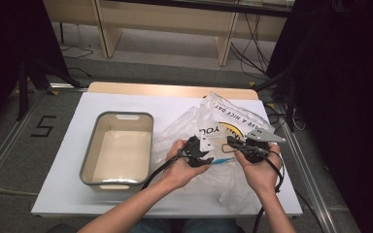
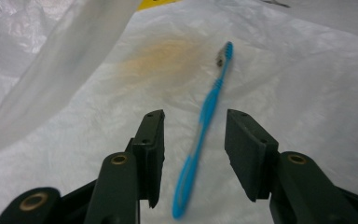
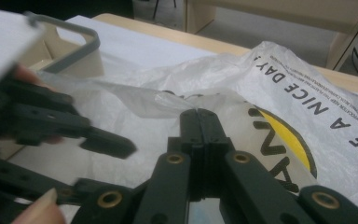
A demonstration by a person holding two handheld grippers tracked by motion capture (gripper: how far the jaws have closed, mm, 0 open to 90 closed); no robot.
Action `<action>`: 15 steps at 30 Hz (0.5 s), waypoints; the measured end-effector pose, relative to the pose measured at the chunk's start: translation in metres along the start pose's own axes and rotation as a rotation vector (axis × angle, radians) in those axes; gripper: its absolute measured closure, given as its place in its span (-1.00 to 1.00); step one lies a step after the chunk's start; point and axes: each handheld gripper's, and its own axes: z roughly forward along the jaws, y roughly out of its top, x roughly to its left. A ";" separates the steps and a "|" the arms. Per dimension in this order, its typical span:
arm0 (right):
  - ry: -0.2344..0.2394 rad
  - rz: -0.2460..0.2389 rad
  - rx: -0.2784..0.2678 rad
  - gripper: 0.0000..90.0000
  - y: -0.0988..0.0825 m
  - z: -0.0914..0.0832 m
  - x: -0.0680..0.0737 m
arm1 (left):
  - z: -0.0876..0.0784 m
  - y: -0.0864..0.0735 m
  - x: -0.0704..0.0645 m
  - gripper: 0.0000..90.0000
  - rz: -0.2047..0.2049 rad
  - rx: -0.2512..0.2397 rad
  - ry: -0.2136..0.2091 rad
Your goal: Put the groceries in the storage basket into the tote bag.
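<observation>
Left hand-held gripper [image 2: 195, 140]: we see its jaws apart, released, pads clear of the toothbrush [image 2: 205, 123].
Toothbrush: we find it lying on the bag [image 1: 233, 121] between those jaws, head toward 12 o'clock in the left gripper view.
Right hand-held gripper [image 3: 199, 122]: we see it clenched on a fold of the bag.
Bin [image 1: 90, 150]: at 9 o'clock on the table [image 1: 68, 194].

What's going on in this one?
A person works at a table with two hand-held grippers over a white plastic bag. The right gripper is shut on a fold of the bag's film, holding it up. The left gripper stands open, a blue toothbrush lying between its jaws inside the bag. A grey bin sits beside it.
</observation>
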 end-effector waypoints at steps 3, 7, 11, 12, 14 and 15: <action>0.012 -0.002 0.027 1.00 -0.005 -0.002 0.000 | -0.018 -0.005 -0.001 0.27 0.000 -0.020 -0.004; 0.044 -0.002 0.078 1.00 -0.014 -0.001 0.000 | -0.039 -0.009 0.002 0.29 -0.030 -0.059 0.010; 0.084 -0.004 0.152 1.00 -0.025 0.004 0.000 | -0.052 -0.013 0.006 0.42 -0.053 -0.083 0.048; 0.092 -0.006 0.166 1.00 -0.027 0.005 0.000 | -0.053 -0.014 0.008 0.47 -0.066 -0.092 0.077; 0.121 -0.015 0.216 1.00 -0.033 0.010 0.001 | -0.053 -0.016 0.013 0.53 -0.088 -0.092 0.114; 0.132 -0.017 0.238 1.00 -0.036 0.012 0.002 | -0.053 -0.016 0.016 0.54 -0.098 -0.088 0.126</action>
